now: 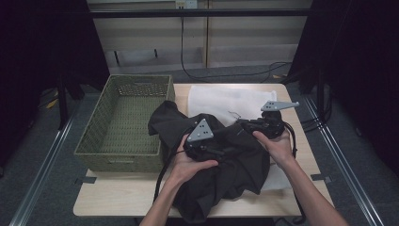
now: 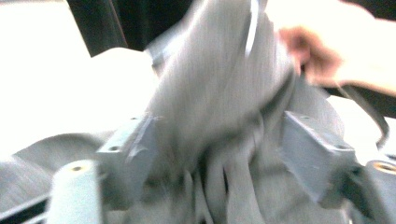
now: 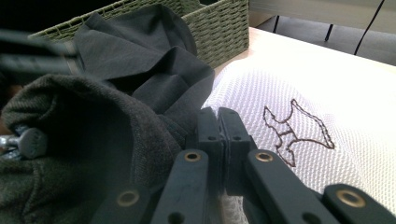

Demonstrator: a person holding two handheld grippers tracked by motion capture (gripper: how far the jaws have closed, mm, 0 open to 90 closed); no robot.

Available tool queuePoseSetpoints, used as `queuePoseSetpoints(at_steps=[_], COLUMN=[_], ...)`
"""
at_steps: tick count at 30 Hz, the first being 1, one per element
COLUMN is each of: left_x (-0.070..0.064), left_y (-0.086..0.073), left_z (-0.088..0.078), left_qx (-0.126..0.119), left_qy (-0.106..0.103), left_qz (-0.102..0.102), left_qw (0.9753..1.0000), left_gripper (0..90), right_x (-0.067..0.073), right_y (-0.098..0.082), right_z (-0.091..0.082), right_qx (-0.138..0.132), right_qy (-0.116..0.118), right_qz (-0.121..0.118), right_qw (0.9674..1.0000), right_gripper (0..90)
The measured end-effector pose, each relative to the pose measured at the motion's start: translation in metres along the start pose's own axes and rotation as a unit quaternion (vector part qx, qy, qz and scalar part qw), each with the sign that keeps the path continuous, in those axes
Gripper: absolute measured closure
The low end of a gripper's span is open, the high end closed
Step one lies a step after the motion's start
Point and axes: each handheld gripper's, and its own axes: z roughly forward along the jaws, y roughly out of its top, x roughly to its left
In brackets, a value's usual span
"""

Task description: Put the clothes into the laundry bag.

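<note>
A dark grey garment (image 1: 226,174) lies bunched in the middle of the table, over a white mesh cloth (image 1: 221,101). My left gripper (image 1: 221,150) sits on the garment's middle. In the blurred left gripper view its jaws stand wide apart (image 2: 219,154), and a fold of the garment (image 2: 219,84) hangs loose between them. My right gripper (image 1: 242,125) rests at the garment's right edge. In the right gripper view its pads are pressed together (image 3: 219,123) where the garment (image 3: 140,56) meets the mesh cloth (image 3: 303,102); no fabric shows between them.
A green woven basket (image 1: 94,136) stands at the table's left, its corner (image 3: 219,28) just behind the garment. The mesh cloth bears a stitched dark outline (image 3: 299,130). Bare tabletop (image 1: 117,197) shows at the front left. A hand (image 2: 327,56) holds the other gripper.
</note>
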Motion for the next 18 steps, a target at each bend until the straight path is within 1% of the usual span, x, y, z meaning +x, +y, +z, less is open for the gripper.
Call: queuePoseSetpoints(at_steps=[1,2,3,4,5,6,7,8,9,10,11,12,13,14,15,16,17,18], left_x=[0.000,0.000,0.002,0.003,0.003,0.002,0.001,0.001,0.001,0.001,0.000,-0.002,-0.003,-0.004,-0.004,-0.002,0.000,0.002], left_y=[0.005,0.008,0.010,0.011,0.011,0.009,0.006,0.001,-0.001,-0.003,-0.006,-0.010,-0.012,-0.016,-0.020,-0.023,-0.025,-0.027], left_z=[0.003,0.007,0.012,0.018,0.024,0.030,0.035,0.040,0.043,0.046,0.051,0.058,0.061,0.066,0.070,0.074,0.076,0.078], left_qx=[-0.005,-0.007,-0.008,-0.006,0.004,0.021,0.031,0.043,0.045,0.054,0.065,0.084,0.102,0.124,0.129,0.131,0.139,0.143], left_qy=[0.003,0.010,0.006,-0.004,-0.016,-0.014,-0.025,-0.038,-0.032,-0.036,-0.044,-0.050,-0.051,-0.048,-0.048,-0.038,-0.031,-0.018], left_qz=[0.005,0.014,0.013,0.011,0.014,0.018,0.019,0.009,0.003,0.000,-0.004,0.000,0.004,0.006,-0.002,-0.011,-0.014,-0.018], left_qw=[1.0000,0.9998,0.9999,0.9999,0.9998,0.9995,0.9990,0.9983,0.9985,0.9979,0.9969,0.9952,0.9935,0.9911,0.9904,0.9906,0.9898,0.9894], left_gripper=[23.4,20.2,18.5,20.5,32.9,46.7,58.7,74.6,79.5,80.8,82.0,82.6,82.8,83.0,83.1,83.2,83.3,83.3], right_x=[0.000,0.000,0.001,0.001,0.001,0.001,0.000,0.000,0.000,-0.001,-0.001,-0.001,-0.001,0.000,0.001,0.003,0.005,0.006], right_y=[0.000,0.000,0.000,0.000,0.000,0.000,0.000,0.000,-0.001,-0.002,-0.002,-0.002,-0.002,-0.001,0.000,0.002,0.003,0.004], right_z=[0.000,0.001,0.001,0.001,0.001,0.000,-0.001,-0.001,-0.001,-0.001,0.000,-0.001,-0.001,-0.002,-0.003,-0.004,-0.005,-0.006], right_qx=[0.001,0.002,0.002,0.002,0.000,0.001,0.002,0.003,0.004,0.006,0.007,0.007,0.007,0.007,0.007,0.007,0.007,0.009], right_qy=[0.000,0.001,0.001,0.002,0.002,0.002,0.002,0.002,0.001,0.000,-0.002,-0.002,-0.003,-0.002,-0.002,-0.004,-0.004,-0.004], right_qz=[0.000,-0.002,-0.002,-0.002,-0.003,-0.001,-0.002,-0.002,-0.002,-0.003,-0.001,0.001,-0.002,-0.003,-0.005,-0.008,-0.011,-0.012], right_qw=[1.0000,1.0000,1.0000,1.0000,1.0000,1.0000,1.0000,1.0000,1.0000,1.0000,1.0000,1.0000,1.0000,1.0000,1.0000,0.9999,0.9999,0.9999], right_gripper=[89.0,89.0,88.9,89.0,89.0,88.9,89.0,88.9,88.9,88.9,88.9,89.0,89.0,88.9,88.9,89.0,89.0,88.9])
